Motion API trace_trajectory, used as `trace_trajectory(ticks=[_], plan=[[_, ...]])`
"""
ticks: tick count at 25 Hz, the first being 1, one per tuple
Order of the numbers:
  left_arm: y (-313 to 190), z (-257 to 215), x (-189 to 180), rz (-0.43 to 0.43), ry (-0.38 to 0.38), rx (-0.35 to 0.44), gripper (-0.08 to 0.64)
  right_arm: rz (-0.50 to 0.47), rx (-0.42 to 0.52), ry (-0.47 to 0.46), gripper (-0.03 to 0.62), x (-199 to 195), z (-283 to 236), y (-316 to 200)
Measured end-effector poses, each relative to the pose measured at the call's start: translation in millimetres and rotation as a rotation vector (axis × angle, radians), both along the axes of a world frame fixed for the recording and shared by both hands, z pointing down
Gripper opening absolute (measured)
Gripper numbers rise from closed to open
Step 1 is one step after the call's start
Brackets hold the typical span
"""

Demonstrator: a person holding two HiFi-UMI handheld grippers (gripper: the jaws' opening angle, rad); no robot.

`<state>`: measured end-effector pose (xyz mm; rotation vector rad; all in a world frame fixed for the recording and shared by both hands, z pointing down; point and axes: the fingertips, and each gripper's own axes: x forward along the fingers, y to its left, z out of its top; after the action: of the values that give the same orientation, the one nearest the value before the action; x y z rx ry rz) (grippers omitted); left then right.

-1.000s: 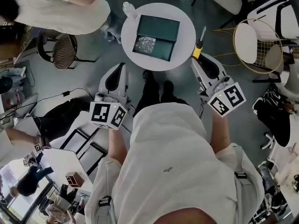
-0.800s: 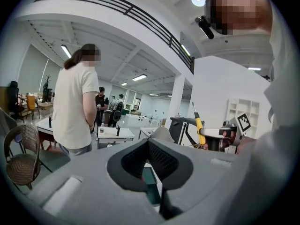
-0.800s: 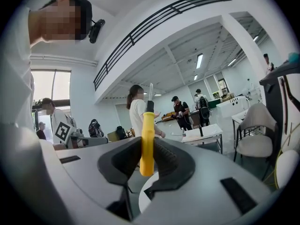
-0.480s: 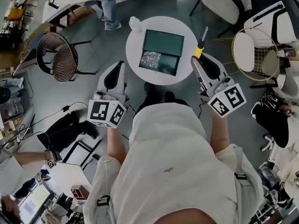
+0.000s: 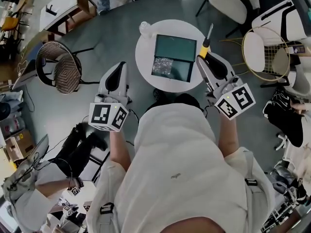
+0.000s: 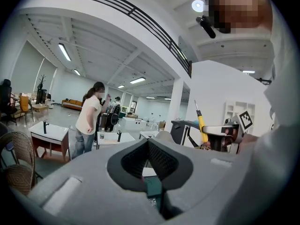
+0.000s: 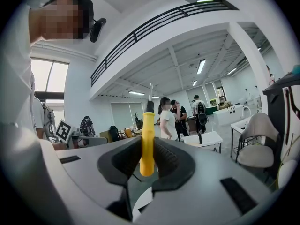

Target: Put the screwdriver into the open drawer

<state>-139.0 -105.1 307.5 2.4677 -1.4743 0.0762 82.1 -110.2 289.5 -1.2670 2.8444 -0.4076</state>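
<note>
The right gripper (image 7: 146,159) is clamped on the yellow handle, the sensible grip, of the light, stiff, likely slick screwdriver (image 7: 146,137), at 3 o'clock of the open drawer (image 5: 181,71); the left gripper (image 6: 149,146) seems closed, empty.

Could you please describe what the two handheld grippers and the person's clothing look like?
Both the left gripper and right gripper have light grey shells with black ribbed pads, and each carries a white cube printed with black square markers. The person wears a pale short-sleeved top.
</note>
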Motion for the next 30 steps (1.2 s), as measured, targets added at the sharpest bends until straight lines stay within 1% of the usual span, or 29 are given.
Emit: trace_trajectory(ticks=[4,8,13,17,23,30], plan=[[-10.2,3.3,-11.0,0.01,0.005,-0.005,0.009,0.007,-0.016,0.011,0.083,-11.7,5.7,-6.8],[-15.7,7.8,-26.7,0.03,0.009,-0.019,0.009,0.008,-0.037,0.032,0.083,-31.8,12.1,-9.0],[-20.5,12.6,-35.2,0.016,0.016,-0.035,0.009,-0.026,-0.058,0.052,0.083,-48.4,22.7,-16.9],[-18.9,16.6,-33.5,0.003,0.023,-0.047,0.009,-0.062,-0.081,0.071,0.083,-55.1,33.7,-22.7],[-16.6,30.8,-41.9,-0.015,0.028,-0.077,0.009,-0.096,-0.148,0.095,0.083,-72.9,64.9,-26.8],[-12.2,45.7,-39.1,-0.029,0.022,-0.125,0.009,-0.141,-0.197,0.177,0.083,-79.4,109.8,-26.5]])
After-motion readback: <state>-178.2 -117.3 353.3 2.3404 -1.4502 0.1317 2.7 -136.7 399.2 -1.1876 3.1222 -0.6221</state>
